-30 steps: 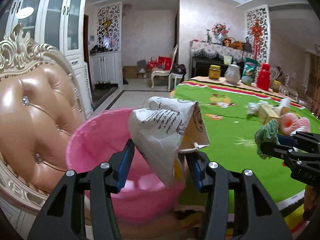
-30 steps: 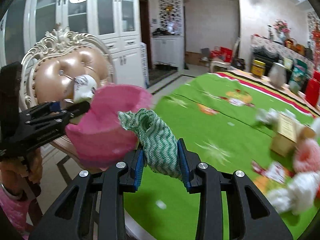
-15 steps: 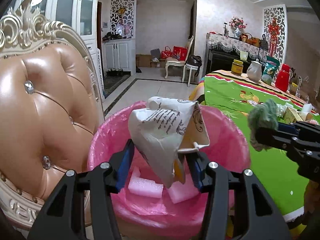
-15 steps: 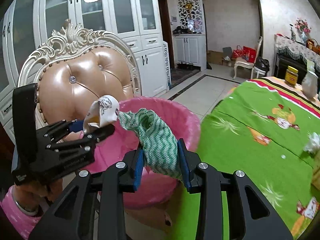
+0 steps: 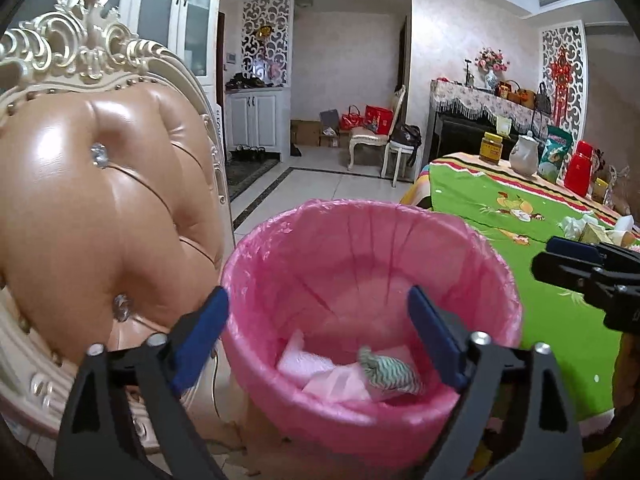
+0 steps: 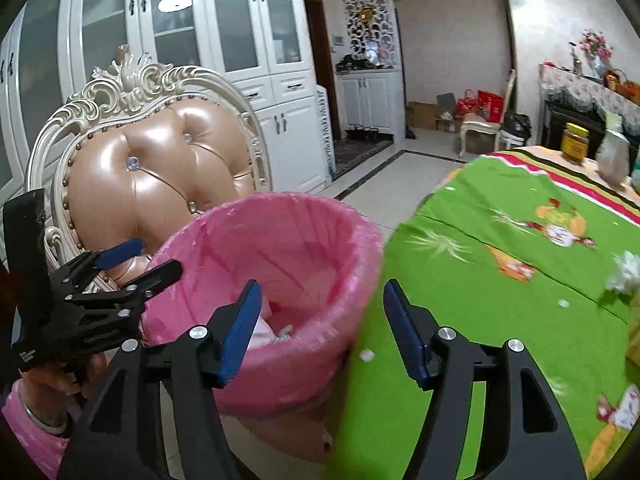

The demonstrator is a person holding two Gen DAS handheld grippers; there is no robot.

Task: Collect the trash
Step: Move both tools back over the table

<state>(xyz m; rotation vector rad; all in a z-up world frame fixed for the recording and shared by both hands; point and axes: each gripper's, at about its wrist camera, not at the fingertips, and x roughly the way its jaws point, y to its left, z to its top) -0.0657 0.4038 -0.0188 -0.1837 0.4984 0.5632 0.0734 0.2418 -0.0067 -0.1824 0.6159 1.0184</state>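
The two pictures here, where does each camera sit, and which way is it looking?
Left wrist: sits on the left gripper, looking down into the pink-lined bin; its opening jaws are empty, the right gripper at the right edge.
Right wrist: sits on the right gripper, jaws opening and empty, facing the bin; the left gripper and hand show.
Shared: bin, chair, green tablecloth.

Tufted leather chair (image 5: 100, 208), green tablecloth (image 6: 500, 280), white cabinets (image 6: 240, 40)

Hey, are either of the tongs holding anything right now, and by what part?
Nothing is held. Both the left tongs and right tongs are opening with nothing between them; the green striped cloth lies inside the pink-lined bin.
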